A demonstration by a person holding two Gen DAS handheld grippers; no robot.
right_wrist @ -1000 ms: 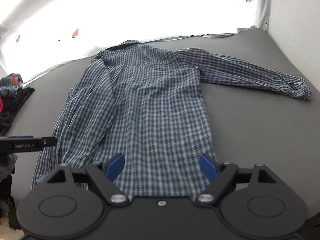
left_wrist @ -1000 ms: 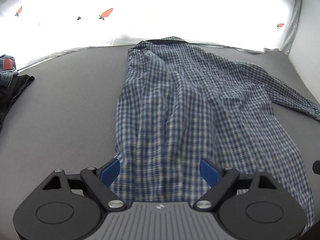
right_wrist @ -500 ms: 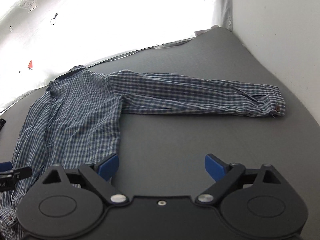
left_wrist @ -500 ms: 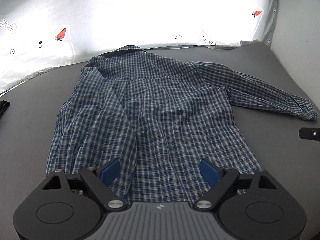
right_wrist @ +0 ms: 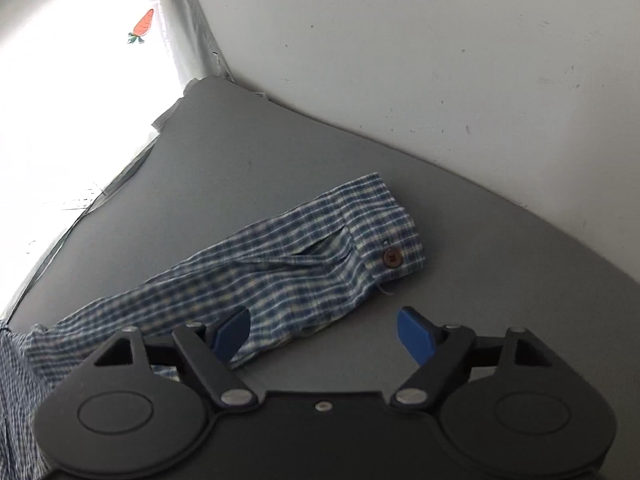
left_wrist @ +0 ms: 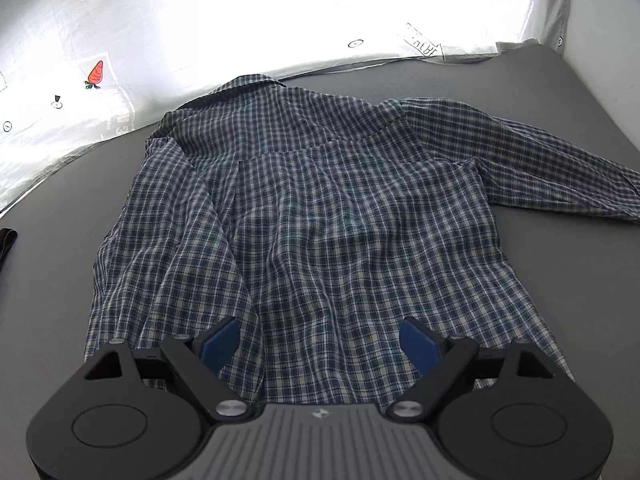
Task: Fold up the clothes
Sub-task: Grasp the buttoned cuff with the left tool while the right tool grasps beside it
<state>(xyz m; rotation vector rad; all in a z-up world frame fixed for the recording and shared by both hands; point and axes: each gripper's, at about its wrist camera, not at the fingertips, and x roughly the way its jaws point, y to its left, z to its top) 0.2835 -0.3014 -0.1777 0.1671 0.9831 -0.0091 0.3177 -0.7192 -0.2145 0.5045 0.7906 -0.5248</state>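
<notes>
A blue checked shirt (left_wrist: 328, 216) lies spread on the grey surface (left_wrist: 60, 272), collar at the far side. Its left sleeve is folded over the body; its right sleeve (left_wrist: 540, 164) stretches out to the right. My left gripper (left_wrist: 320, 340) is open and empty, hovering over the shirt's near hem. In the right wrist view the right sleeve (right_wrist: 280, 268) lies flat, its cuff with a brown button (right_wrist: 392, 258) at the far end. My right gripper (right_wrist: 324, 332) is open and empty just above the sleeve, near the cuff.
A white sheet with carrot prints (left_wrist: 96, 72) hangs along the far edge. A white wall (right_wrist: 440, 60) borders the surface on the right. A dark cloth edge (left_wrist: 6, 240) lies at the far left.
My right gripper has swung right along the outstretched sleeve and now faces its cuff. My left gripper has shifted to the middle of the hem. Both stay open.
</notes>
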